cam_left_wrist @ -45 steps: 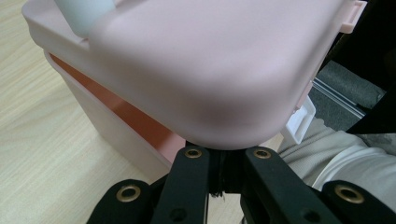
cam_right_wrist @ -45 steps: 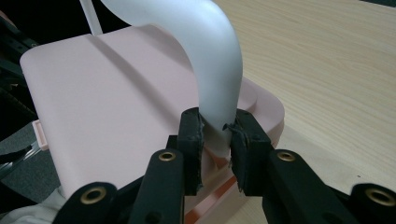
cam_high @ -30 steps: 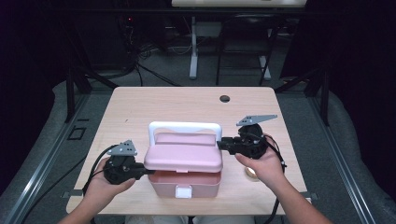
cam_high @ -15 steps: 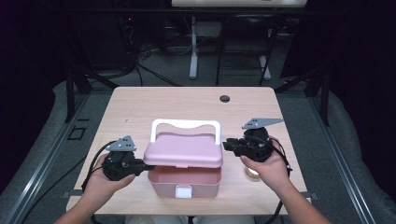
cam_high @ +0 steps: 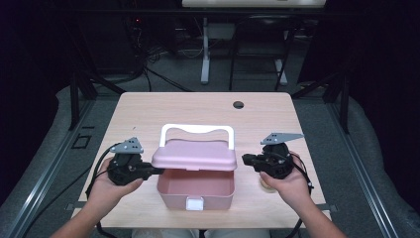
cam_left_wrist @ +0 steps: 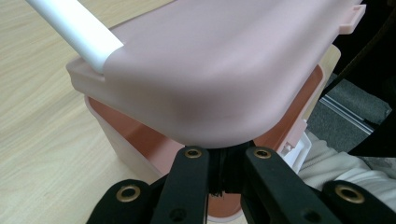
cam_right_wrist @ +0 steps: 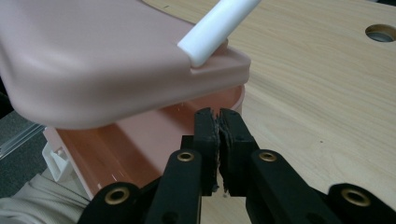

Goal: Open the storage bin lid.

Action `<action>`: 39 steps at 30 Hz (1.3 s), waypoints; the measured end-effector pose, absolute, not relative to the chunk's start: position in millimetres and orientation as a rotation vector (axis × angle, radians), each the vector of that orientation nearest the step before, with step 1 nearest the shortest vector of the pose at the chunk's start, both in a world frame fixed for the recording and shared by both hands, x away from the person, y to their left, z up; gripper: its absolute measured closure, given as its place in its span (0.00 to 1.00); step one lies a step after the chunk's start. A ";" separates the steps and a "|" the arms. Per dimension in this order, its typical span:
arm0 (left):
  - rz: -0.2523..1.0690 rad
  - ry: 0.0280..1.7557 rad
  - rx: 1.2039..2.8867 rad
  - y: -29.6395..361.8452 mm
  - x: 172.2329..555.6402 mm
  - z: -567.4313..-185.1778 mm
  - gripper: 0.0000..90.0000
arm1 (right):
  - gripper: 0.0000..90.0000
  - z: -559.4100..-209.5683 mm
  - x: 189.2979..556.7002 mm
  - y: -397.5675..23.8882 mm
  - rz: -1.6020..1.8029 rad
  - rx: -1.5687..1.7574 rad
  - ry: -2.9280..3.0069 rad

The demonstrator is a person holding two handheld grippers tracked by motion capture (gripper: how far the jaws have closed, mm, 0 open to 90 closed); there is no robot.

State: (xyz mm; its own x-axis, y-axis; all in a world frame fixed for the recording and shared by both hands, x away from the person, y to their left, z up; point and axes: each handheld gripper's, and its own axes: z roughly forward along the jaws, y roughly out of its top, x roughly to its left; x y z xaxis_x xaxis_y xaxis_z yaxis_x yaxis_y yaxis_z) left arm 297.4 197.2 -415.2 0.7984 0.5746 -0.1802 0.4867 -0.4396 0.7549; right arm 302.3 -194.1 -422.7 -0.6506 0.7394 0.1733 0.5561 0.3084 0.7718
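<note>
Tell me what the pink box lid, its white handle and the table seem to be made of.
Pink lid: probably moulded plastic, matte, with smooth rounded corners. White handle: likely glossy plastic, uniform and seamless. Table: light wood or wood-look laminate, grain lines visible; which one is unclear.

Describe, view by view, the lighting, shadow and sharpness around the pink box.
High view: table evenly lit, surroundings nearly black, fine detail soft. Left gripper view: pink lid softly lit with no hard glare, its underside shading the box interior. Right gripper view: jaws crisp, white handle bright, nearly washed out.
</note>
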 end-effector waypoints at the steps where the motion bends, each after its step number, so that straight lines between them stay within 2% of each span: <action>1: 0.129 0.784 2.116 197.2 298.1 -414.1 1.00 | 0.96 -424.5 302.2 -194.1 1.259 1.192 2.359; 21: 0.149 0.804 2.103 195.7 309.9 -398.8 1.00 | 1.00 -452.0 289.4 -177.5 1.209 1.107 2.449; 39: 0.159 0.824 2.093 194.2 321.6 -387.6 1.00 | 1.00 -461.7 280.3 -154.5 1.209 1.027 2.508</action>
State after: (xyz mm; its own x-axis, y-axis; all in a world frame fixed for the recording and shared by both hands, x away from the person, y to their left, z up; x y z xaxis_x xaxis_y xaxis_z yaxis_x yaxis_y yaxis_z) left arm 321.6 194.2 -387.6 0.7741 0.6079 -0.1767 0.4988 -0.4138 0.7615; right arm 280.3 -154.5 -461.7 -0.7472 0.6510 0.1338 0.5102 0.4329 0.7431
